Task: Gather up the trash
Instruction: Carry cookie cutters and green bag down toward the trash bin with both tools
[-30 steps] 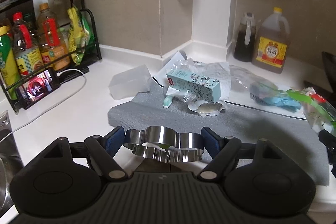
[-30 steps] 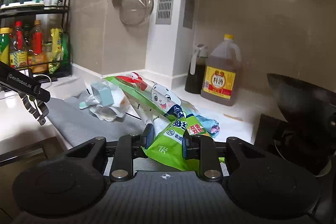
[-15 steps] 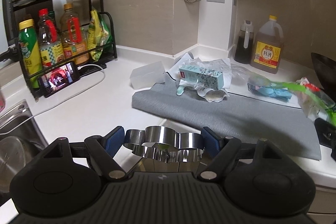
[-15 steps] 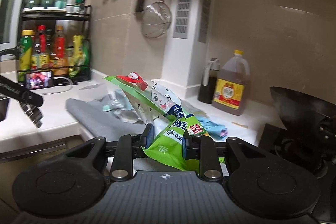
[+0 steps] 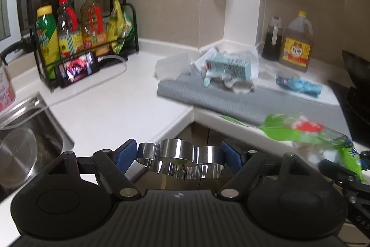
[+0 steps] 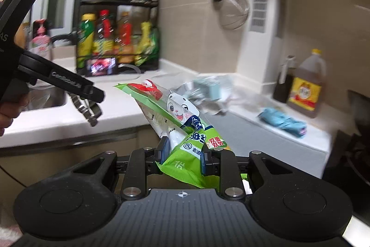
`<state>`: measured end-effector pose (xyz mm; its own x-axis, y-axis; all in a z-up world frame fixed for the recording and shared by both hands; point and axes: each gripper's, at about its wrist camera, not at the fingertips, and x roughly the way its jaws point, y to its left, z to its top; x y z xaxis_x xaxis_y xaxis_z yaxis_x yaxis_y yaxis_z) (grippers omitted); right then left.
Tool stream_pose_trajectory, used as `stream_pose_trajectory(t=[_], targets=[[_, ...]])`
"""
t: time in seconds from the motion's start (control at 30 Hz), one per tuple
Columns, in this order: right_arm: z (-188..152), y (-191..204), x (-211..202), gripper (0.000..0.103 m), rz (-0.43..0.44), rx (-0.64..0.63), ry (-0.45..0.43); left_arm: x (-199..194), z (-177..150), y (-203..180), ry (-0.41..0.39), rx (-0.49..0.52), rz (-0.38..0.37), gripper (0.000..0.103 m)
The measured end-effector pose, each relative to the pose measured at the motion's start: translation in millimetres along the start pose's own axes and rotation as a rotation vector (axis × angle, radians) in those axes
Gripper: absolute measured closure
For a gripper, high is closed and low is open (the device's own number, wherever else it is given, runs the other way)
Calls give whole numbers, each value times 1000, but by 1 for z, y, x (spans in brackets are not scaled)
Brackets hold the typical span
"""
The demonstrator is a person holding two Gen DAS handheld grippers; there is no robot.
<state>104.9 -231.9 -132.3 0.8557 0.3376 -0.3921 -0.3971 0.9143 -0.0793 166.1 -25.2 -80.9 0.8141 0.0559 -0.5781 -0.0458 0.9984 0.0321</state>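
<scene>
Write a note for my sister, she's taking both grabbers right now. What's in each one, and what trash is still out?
Left gripper: closed on a shiny metal cutter, held off the counter's edge, near the sink.
Right gripper: closed on a green plastic wrapper, lifted clear of the counter.
Picked up: those two pieces. No bin shows in either view, so neither is thrown away yet.
Still out: the teal box on crumpled wrappers at the back of the grey mat, a clear plastic piece beside it, and a blue packet near the oil jug.
</scene>
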Motion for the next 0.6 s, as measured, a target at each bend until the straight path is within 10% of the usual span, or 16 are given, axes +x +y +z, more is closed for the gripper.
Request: stream_pose_trajectory(t=[0.6], targets=[[-73,38,61,75,87,-45,311,61,-88,3,253,-2,22,19]])
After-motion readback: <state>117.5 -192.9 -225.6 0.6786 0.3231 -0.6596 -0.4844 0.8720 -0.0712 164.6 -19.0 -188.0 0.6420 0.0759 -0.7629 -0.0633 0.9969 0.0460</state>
